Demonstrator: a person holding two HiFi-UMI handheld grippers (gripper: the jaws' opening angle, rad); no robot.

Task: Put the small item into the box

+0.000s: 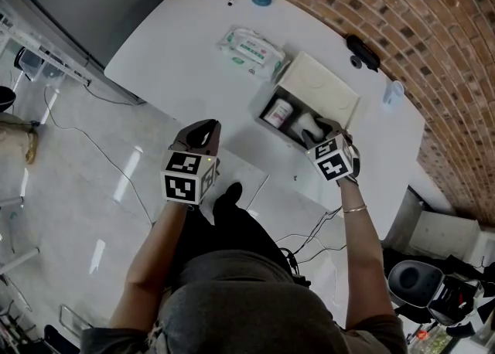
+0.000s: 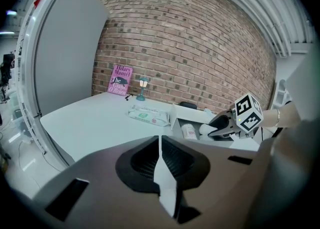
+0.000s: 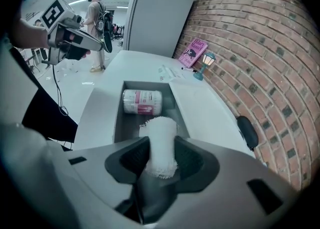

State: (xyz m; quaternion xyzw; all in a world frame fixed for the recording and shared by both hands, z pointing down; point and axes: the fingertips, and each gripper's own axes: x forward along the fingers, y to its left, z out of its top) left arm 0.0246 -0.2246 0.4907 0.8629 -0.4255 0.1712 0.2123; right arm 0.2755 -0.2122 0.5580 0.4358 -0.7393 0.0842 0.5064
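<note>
The white counter (image 1: 178, 43) fills the upper frame, with the open box (image 3: 118, 118) near its lower edge. The right gripper (image 1: 319, 134) has its jaws clenched on a white gauze roll (image 3: 161, 143). The roll's long axis runs along the jaws, pointing up-frame over the box's bare near half, where a bottle (image 3: 142, 101) lies crosswise beyond. The left gripper (image 2: 160, 158), jaws pressed together on nothing, hangs lower left off the counter.

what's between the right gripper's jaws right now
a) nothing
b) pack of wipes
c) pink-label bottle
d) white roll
d: in the right gripper view, the right gripper has its jaws closed on the white roll, held over the open box. The bottle lies inside the box.
</note>
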